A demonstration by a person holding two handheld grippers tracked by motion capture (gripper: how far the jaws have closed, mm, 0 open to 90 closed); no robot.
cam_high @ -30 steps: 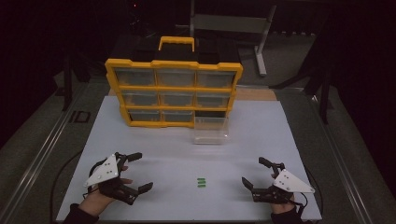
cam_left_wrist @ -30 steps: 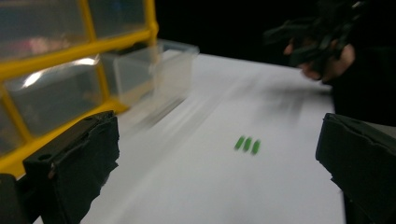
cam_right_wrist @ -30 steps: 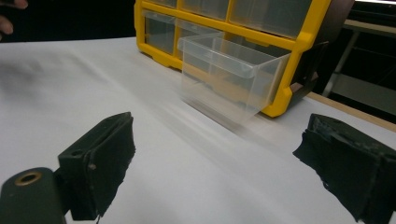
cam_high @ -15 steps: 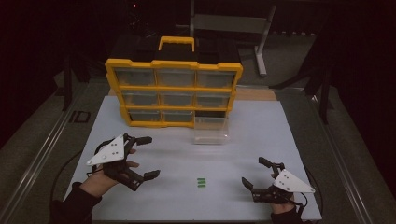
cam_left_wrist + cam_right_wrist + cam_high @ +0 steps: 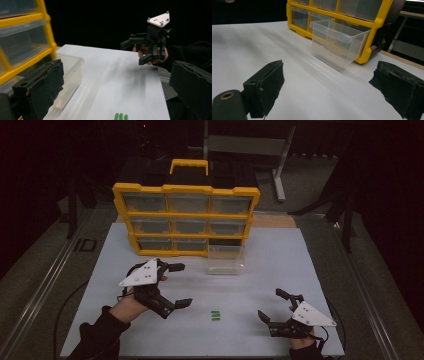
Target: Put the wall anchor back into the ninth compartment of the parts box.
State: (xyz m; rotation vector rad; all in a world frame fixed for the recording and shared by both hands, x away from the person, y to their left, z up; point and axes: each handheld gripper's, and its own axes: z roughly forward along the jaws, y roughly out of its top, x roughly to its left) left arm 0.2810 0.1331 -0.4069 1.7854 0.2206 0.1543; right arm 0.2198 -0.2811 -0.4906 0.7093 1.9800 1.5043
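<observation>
- The little green pieces (image 5: 215, 315) lie on the white table (image 5: 280, 270), low in the middle of the high view, between your two grippers and touching neither.
- Your left gripper (image 5: 172, 285) is at the lower left of that view, just left of the green pieces. Its jaws are spread wide and hold nothing.
- Your right gripper (image 5: 274, 306) sits at the lower right, near the table's front edge. Its jaws are spread wide too, with nothing in them.
- A clear drawer (image 5: 226, 260) stands out on the table in the middle of the high view, above the green pieces and apart from them.
- Right behind it is the yellow drawer box (image 5: 186, 217), in the upper middle, with a dark gap where the clear drawer stands.
</observation>
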